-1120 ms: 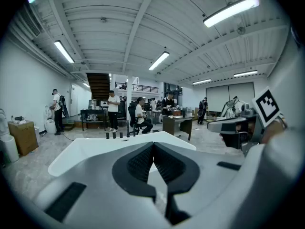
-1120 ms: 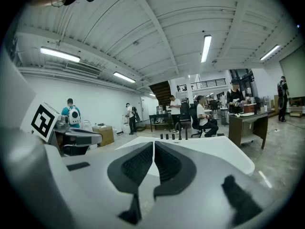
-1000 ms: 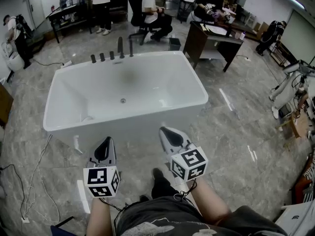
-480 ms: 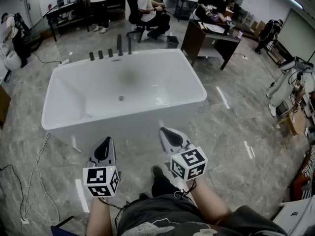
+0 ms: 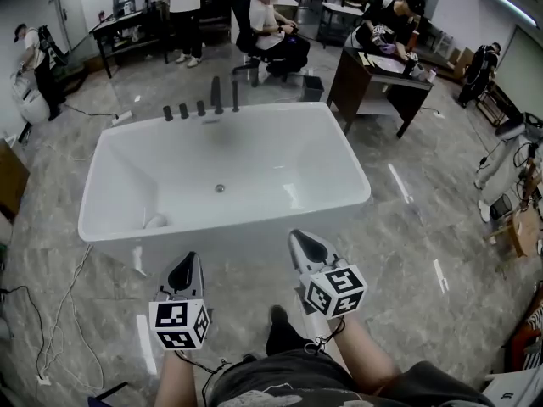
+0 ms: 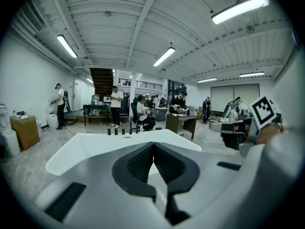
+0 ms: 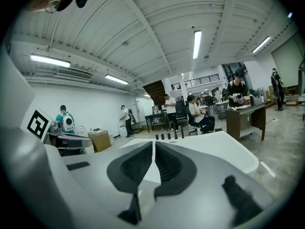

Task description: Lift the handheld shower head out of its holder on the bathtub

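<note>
A grey marble floor (image 5: 424,227) fills a large workshop, seen from above. At its centre stands a white rectangular bathtub (image 5: 127,185), with only a small drain (image 5: 220,188) in its bottom. Beyond the tub's far right corner is a dark wooden desk (image 5: 377,79). A seated person (image 5: 273,34) and a standing person (image 5: 187,11) are behind the tub, well apart from it.

At the bottom edge, the wearer's forearms hold two grey grippers, each with a marker cube at the back. The left gripper (image 5: 191,257) and the right gripper (image 5: 296,236) hover side by side just short of the tub's near rim and point toward it. Each gripper's own view shows its ribbed black pads pressed together with nothing between them: left gripper (image 6: 153,144), right gripper (image 7: 153,143).

A row of black fittings (image 5: 184,110) stands on the tub's far rim: three short knobs, then two taller posts at the right end. The shower head, seemingly the slim last post (image 5: 235,94), sits upright in its holder, well apart from both grippers.
</note>
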